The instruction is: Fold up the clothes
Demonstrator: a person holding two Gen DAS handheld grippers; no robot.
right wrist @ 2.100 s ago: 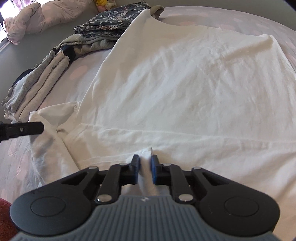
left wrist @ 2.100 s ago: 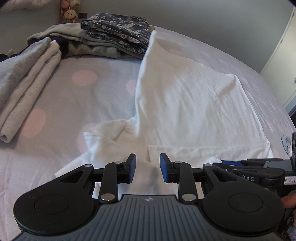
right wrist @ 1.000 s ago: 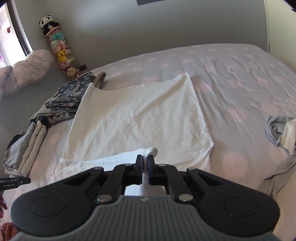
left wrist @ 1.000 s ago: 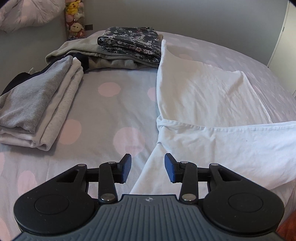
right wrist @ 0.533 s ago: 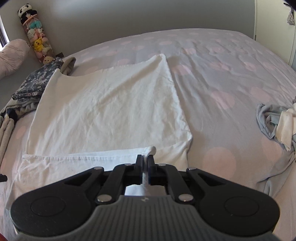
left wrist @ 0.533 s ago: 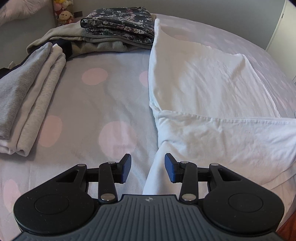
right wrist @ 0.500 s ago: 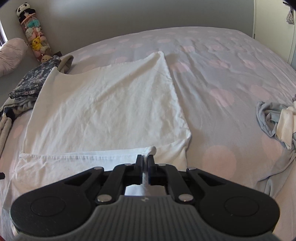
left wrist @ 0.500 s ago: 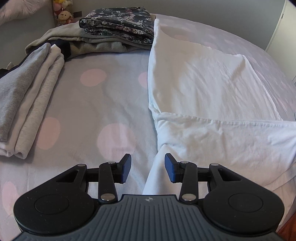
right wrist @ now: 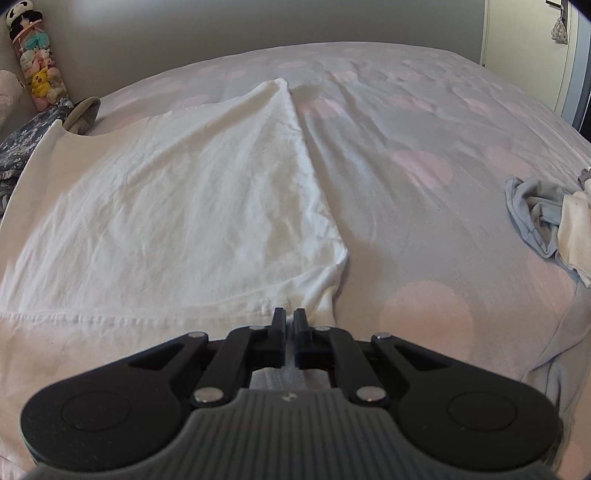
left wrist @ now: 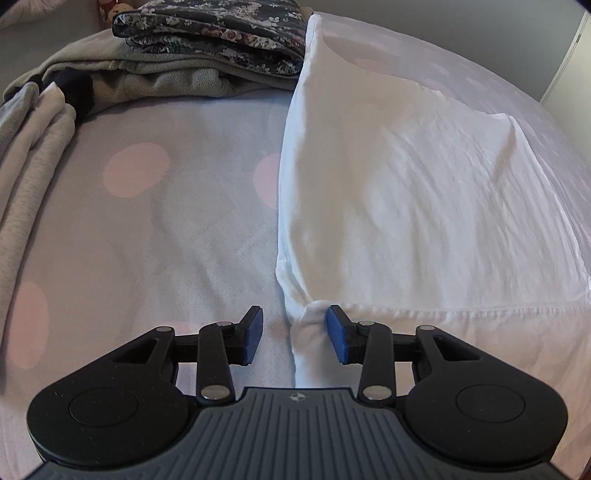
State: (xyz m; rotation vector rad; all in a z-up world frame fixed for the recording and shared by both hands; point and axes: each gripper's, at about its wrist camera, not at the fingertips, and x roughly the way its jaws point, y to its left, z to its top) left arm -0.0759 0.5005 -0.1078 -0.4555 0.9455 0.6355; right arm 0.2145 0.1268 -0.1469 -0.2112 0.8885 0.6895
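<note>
Shirt [left wrist: 406,206] hem clamped in right gripper [right wrist: 290,325]; left gripper [left wrist: 293,332] fingers apart, astride its bunched corner.

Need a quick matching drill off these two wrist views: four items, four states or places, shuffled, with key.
Items
1. left tongs
2. right tongs
3. floral folded garment
4. crumpled grey and white clothes

States or places
A. loose heap at the bed's right edge
B. open, straddling the white shirt's bunched left corner
C. shut on the white shirt's hem
D. top of the folded stack at the far left

Pairs: 1-B, 2-C, 3-D, 4-A
</note>
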